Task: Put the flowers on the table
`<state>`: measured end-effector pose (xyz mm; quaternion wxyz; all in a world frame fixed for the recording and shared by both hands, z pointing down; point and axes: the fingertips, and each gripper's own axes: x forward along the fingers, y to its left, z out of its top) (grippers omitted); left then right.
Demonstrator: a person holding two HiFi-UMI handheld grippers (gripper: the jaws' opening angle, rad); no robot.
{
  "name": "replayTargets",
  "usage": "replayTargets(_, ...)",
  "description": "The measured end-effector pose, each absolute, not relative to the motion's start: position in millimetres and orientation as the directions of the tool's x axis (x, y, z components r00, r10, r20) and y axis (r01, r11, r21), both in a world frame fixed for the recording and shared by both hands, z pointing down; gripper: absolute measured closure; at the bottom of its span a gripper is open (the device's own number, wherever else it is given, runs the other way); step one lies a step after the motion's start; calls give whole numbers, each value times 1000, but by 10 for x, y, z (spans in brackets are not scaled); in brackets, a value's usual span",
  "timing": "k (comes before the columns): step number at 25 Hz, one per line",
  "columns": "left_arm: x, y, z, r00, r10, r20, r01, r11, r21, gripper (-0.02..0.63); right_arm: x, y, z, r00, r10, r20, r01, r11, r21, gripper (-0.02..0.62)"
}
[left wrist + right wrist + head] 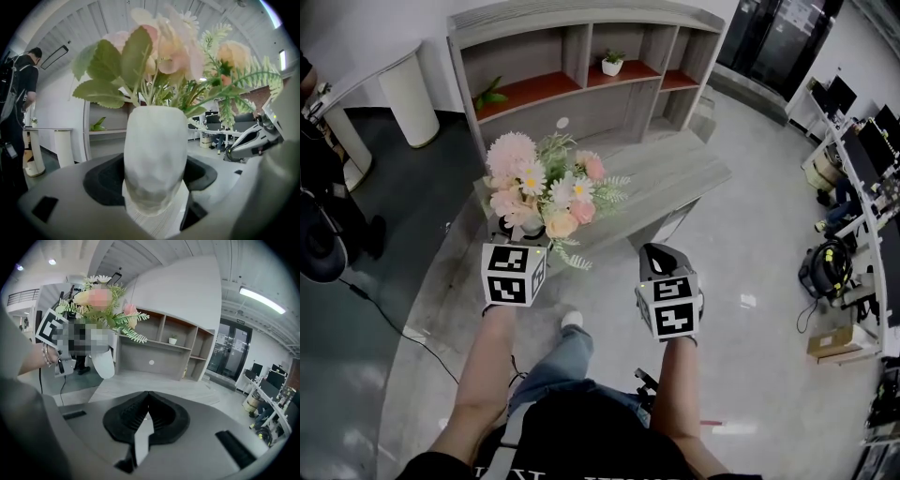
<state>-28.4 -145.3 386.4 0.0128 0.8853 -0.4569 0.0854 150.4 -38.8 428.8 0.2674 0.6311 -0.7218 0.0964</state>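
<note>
Left gripper point(154, 185) clamps bumpy, rounded white vase point(153, 145).

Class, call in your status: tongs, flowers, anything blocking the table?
Left tongs shut on white vase of flowers. Right tongs shut, empty. Not yet on table; path clear.

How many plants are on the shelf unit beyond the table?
2. A green leafy plant sits in the left compartment; a small plant in a white pot stands in the middle compartment. Walls of the shelf unit may hide more.
</note>
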Motion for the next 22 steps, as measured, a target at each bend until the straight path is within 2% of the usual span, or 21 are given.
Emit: replayTargets(22, 238, -3381, 4440, 602, -762, 237, -787, -617, 14, 252, 2097, -2206, 4485, -41, -818, 573, -962, 188, 199, 580)
